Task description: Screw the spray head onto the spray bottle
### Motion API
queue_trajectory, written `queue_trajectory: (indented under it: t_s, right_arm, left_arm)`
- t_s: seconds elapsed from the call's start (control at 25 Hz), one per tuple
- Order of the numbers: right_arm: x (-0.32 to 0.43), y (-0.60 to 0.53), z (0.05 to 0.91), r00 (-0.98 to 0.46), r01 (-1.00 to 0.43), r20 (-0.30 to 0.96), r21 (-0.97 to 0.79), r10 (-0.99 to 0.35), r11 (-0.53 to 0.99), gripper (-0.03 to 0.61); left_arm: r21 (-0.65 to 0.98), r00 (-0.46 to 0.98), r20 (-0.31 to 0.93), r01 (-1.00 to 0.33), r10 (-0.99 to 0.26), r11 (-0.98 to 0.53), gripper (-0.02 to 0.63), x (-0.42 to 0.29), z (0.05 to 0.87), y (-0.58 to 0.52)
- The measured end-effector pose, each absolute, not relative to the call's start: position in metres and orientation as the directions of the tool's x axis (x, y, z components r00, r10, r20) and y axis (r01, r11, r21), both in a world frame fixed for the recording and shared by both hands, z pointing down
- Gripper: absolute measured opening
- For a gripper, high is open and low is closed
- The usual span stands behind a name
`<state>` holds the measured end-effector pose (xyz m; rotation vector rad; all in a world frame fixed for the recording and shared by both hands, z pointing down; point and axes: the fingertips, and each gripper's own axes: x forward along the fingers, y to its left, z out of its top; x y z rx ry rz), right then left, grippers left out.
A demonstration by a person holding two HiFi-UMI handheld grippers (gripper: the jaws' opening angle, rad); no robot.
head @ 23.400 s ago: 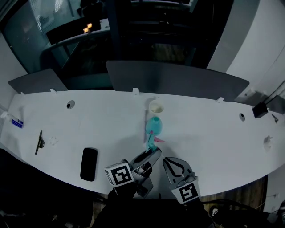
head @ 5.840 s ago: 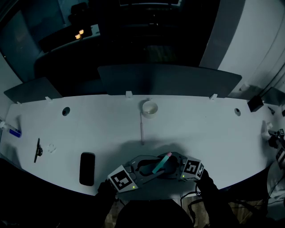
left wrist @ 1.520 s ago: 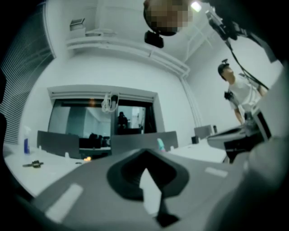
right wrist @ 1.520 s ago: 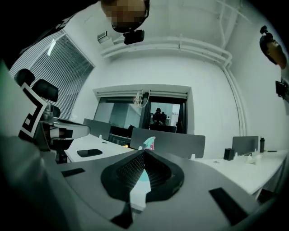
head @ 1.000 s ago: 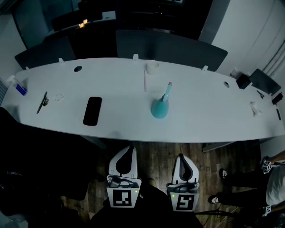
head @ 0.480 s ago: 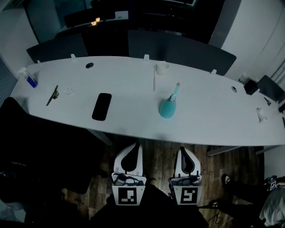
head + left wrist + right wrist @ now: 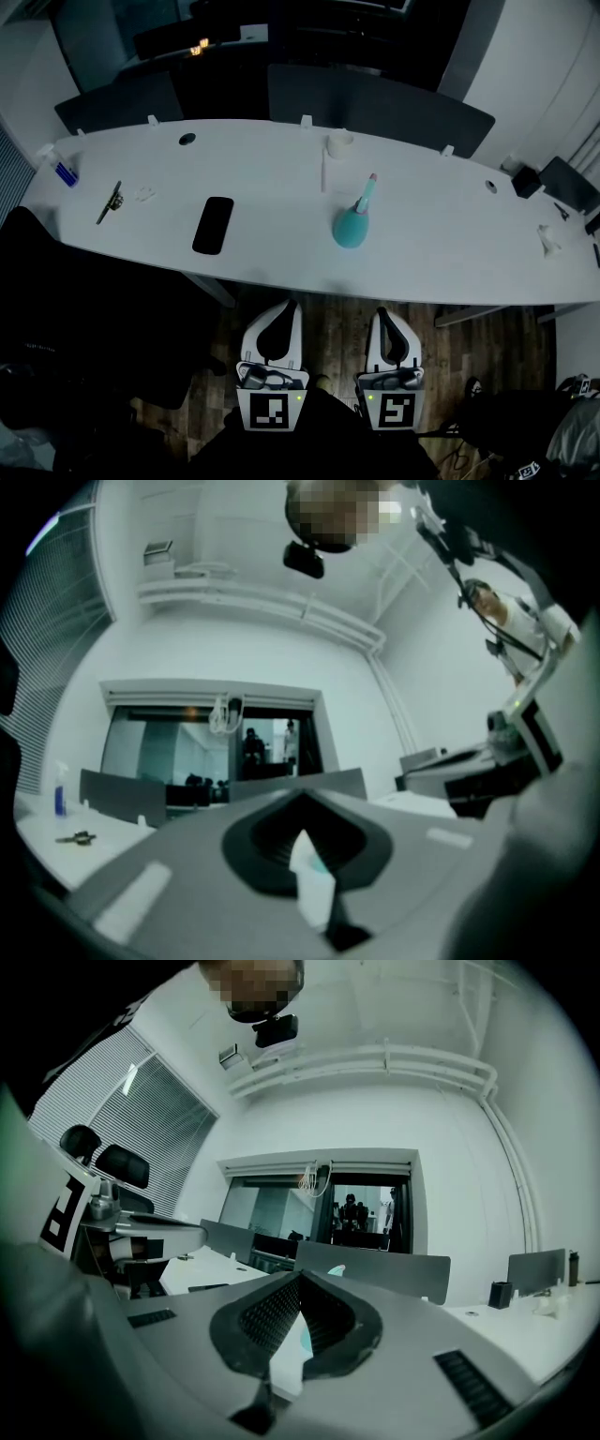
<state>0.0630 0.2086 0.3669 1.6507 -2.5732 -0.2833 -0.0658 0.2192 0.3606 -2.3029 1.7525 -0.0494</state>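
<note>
The teal spray bottle (image 7: pixel 352 230) stands upright on the white table (image 7: pixel 450 253), right of its middle. The spray head (image 7: pixel 367 190), with a pink tip, sits on the bottle's neck. Both grippers hang side by side well short of the table's near edge, over the wooden floor. My left gripper (image 7: pixel 288 307) is shut with nothing between its jaws, and so is my right gripper (image 7: pixel 381 313). In the left gripper view the shut left gripper (image 7: pixel 302 801) shows only a teal sliver through its gap. In the right gripper view the right gripper (image 7: pixel 300 1277) points at the table, with the bottle's top (image 7: pixel 336 1269) just above it.
A black phone (image 7: pixel 214 225) lies left of the bottle. A white cup (image 7: pixel 340 142) and a thin tube (image 7: pixel 324 174) sit near the far edge. A clip tool (image 7: pixel 111 201) and a small blue-based bottle (image 7: pixel 59 168) are at the far left. Grey dividers (image 7: pixel 375 108) line the back.
The head view has shifted a little, so the table sits lower and farther right in the picture. Both grippers stay shut, side by side. The bottle has not moved on the table.
</note>
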Motion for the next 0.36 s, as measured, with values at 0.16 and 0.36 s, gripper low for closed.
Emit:
queue_trajectory:
  t_s: [0.16, 0.36]
  right_arm:
    - [0.0645, 0.2098, 0.3678, -0.414, -0.895, -0.036, 0.2, -0.909, 0.4, 0.005]
    - [0.0663, 0.2107, 0.3683, -0.408, -0.897, -0.031, 0.2, -0.913, 0.394, 0.005]
  left_arm:
    - [-0.198, 0.282, -0.117, -0.946, -0.952, -0.256, 0.002, -0.0642, 0.3627, 0.2193]
    - [-0.24, 0.304, -0.11, -0.932, -0.946, -0.272, 0.002, -0.0602, 0.3623, 0.219]
